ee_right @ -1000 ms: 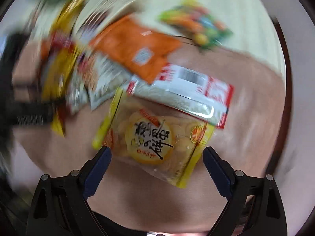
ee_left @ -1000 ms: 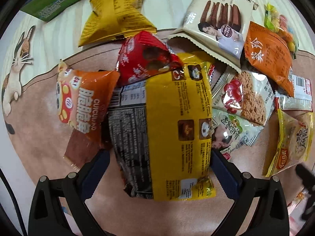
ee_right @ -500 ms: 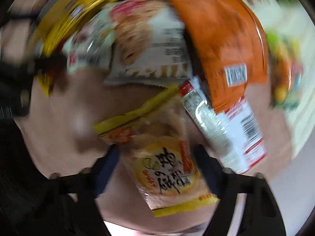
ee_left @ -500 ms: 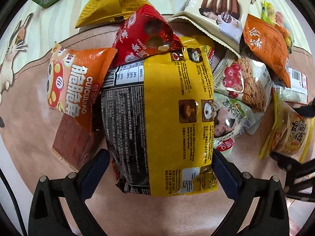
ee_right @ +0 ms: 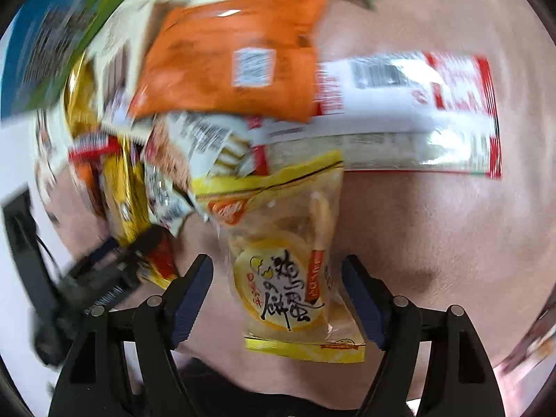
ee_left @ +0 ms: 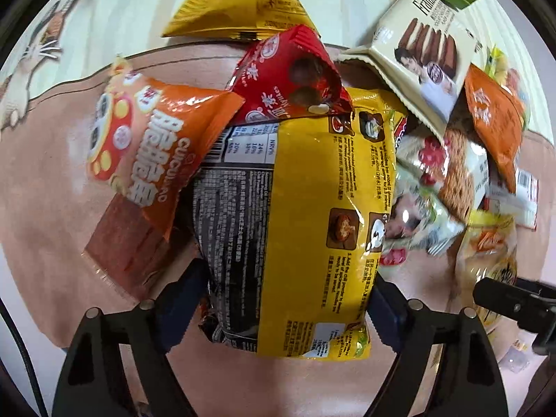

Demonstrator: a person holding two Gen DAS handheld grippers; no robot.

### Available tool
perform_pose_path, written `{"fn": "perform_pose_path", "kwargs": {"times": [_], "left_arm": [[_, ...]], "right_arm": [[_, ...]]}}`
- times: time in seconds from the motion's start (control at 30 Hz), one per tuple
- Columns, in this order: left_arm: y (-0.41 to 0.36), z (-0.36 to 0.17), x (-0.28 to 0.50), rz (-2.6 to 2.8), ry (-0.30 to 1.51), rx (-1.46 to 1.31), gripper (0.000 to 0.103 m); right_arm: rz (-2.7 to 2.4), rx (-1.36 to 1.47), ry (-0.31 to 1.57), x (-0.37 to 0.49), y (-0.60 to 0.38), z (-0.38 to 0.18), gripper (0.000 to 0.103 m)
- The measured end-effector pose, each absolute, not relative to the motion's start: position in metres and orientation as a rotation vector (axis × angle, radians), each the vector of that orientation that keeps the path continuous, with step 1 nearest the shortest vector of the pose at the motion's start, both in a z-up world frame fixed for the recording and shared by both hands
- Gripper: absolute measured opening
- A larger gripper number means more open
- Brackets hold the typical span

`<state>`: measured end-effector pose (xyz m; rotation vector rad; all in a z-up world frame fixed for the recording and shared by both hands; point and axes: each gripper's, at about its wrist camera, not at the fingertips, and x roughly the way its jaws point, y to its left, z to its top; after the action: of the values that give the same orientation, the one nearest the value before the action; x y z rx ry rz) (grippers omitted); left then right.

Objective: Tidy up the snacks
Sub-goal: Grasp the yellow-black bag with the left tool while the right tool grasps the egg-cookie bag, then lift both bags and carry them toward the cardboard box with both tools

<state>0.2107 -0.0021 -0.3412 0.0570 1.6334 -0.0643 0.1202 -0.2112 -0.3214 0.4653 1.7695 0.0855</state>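
Yellow and black wrapping fills the left wrist view: the large noodle pack (ee_left: 295, 226) is now clamped between the blue pads of the left hand-held gripper (ee_left: 288, 299), whereas a second ago the pads stood clear of its sides. On the right, the clear rice cracker bag (ee_right: 292, 271) has been swung round lengthwise between the fingers of the right hand-held gripper (ee_right: 278, 292), which is held half open with small gaps seen on both sides; a second ago the jaws were spread far wider. The red snack bag (ee_left: 292, 80) and the orange puff bag (ee_left: 153, 146) are overlapped onto the noodle pack's far end, and a brown slab packet (ee_left: 121, 246) is partly buried under the orange one. The right wrist view is smeared by motion, so the orange pouch (ee_right: 236, 62) and the red-and-white packet (ee_right: 410, 111) can be made out only roughly. Everything is laid on a pinkish-brown mat (ee_left: 52, 208) over a pale striped table (ee_left: 114, 27), with a cartoon cat (ee_left: 31, 66) printed at the edge.
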Motion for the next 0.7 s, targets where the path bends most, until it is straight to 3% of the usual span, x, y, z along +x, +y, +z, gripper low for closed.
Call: {"fn": "perform_pose_path", "kwargs": {"times": [0.2,0.27,0.3,0.57,0.7], "left_arm": [[0.011,-0.336,0.18,-0.025,1.689,0.069,0.085],[0.016,-0.337,0.175,-0.028,1.705,0.053,0.087],[0.021,-0.34,0.176,-0.033,1.718,0.04,0.087],[0.041,-0.38,0.227,0.015,1.751,-0.073,0.091],[0.052,-0.373,0.229,0.02,1.73,-0.089,0.086]], "right_arm": [[0.084,0.314,1.792,0.124,-0.184,-0.327,0.079],[0.071,0.274,1.792,0.124,-0.158,-0.34,0.066],[0.07,0.233,1.794,0.124,-0.155,-0.342,0.065],[0.118,0.254,1.832,0.119,-0.133,-0.363,0.076],[0.109,0.237,1.831,0.139,-0.13,-0.377,0.075]]}}
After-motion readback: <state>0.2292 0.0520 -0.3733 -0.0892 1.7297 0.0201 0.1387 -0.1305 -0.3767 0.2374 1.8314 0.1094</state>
